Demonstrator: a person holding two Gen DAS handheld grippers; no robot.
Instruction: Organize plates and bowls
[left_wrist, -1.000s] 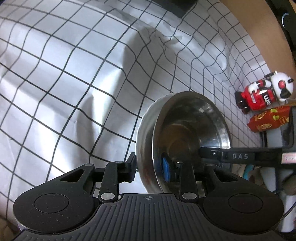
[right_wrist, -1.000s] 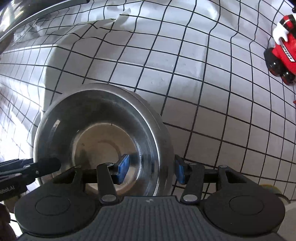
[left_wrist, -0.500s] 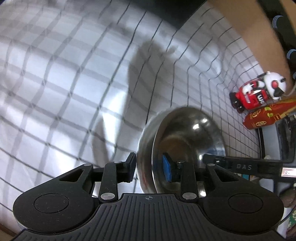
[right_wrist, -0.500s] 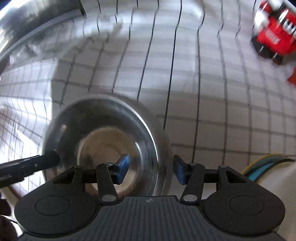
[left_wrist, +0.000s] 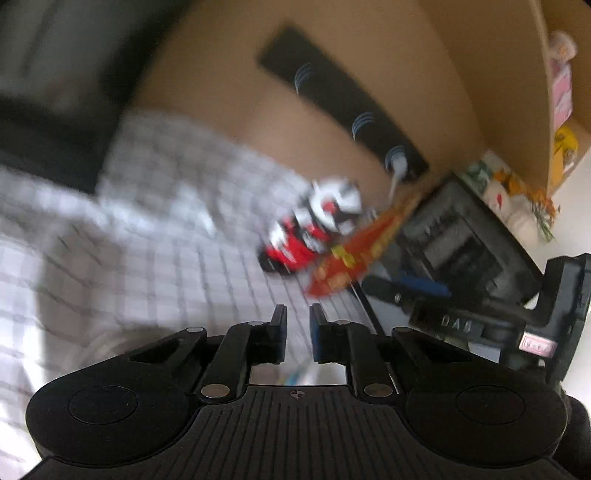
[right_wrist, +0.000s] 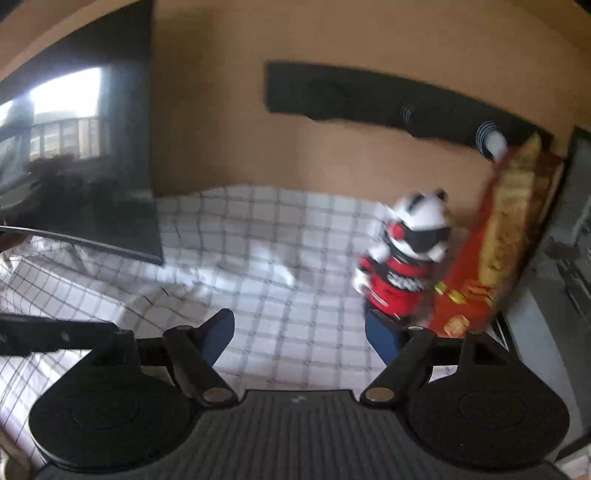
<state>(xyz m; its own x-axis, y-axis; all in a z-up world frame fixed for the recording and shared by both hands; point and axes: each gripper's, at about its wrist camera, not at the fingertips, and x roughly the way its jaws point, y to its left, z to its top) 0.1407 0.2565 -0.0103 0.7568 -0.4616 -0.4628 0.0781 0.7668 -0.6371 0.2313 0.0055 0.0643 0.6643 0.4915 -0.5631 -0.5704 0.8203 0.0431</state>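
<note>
No plate or bowl shows clearly in either view. My left gripper (left_wrist: 297, 334) is raised above the checked tablecloth (left_wrist: 155, 236); its jaws stand a narrow gap apart with nothing between them. My right gripper (right_wrist: 299, 334) is wide open and empty above the same cloth (right_wrist: 280, 258). The right gripper's body (left_wrist: 517, 314) shows at the right of the blurred left wrist view. A black bar (right_wrist: 55, 332) enters the right wrist view from the left, likely part of the left gripper.
A red and white toy figure (right_wrist: 406, 258) stands at the cloth's right, also in the left wrist view (left_wrist: 314, 229). A red snack box (right_wrist: 491, 251) leans beside it. A brown wall (right_wrist: 240, 129) with a black strip (right_wrist: 369, 96) rises behind. A dark appliance (left_wrist: 461, 236) sits right.
Both grippers let go of their steel bowls and swung up and away; the bowls have left both views. The right jaws opened wide. The cameras now face the wall and toy.
</note>
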